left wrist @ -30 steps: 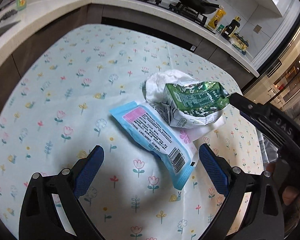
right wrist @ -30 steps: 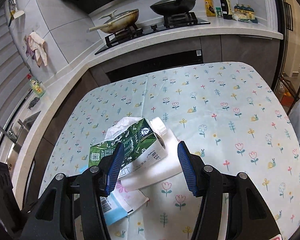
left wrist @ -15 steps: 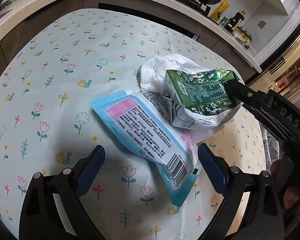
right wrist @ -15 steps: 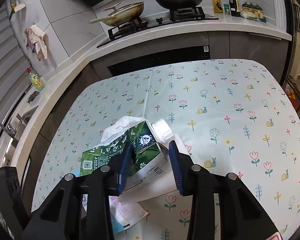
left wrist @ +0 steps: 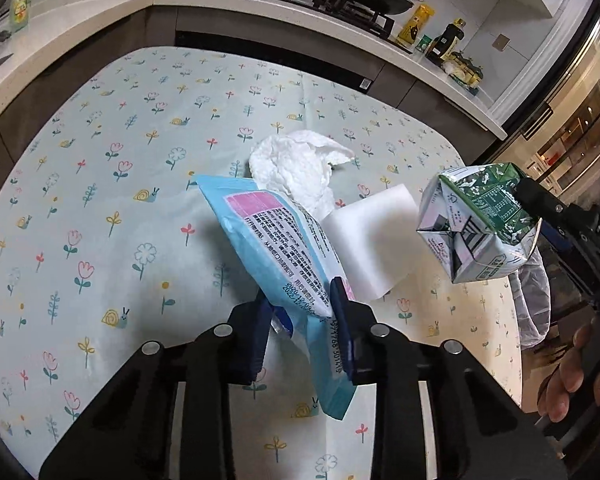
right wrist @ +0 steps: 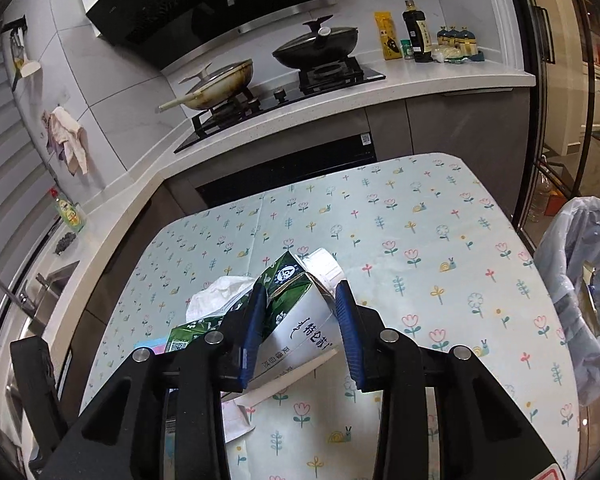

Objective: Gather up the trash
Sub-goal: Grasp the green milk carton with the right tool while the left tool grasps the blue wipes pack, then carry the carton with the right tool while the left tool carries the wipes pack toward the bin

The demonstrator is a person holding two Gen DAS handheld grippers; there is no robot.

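While both pieces of rubbish are gripped and off the table, neither has reached the bag, so by my reading the collecting is only begun. The left tool (left wrist: 300,304) is clamped on the lower end of a blue wrapper (left wrist: 276,240), which tilts up over the cloth; the right tool (right wrist: 298,332) is clenched on a crumpled green-and-white carton (right wrist: 292,312), seen from the left view hanging in the air over the table's right side. Left behind on the table (left wrist: 100,200) are a crumpled white tissue (left wrist: 296,168) and a white block (left wrist: 374,240), lying just beside each other, with the tissue farther back. The bin bag (right wrist: 580,280), pale and translucent, stands open just off the table's right edge, near the carton. The table wears a pale blue cloth printed with small flowers and snails. Beyond it runs a kitchen counter with a stove (right wrist: 284,92) carrying two pans, bottles in the corner, and a sink at the far left.
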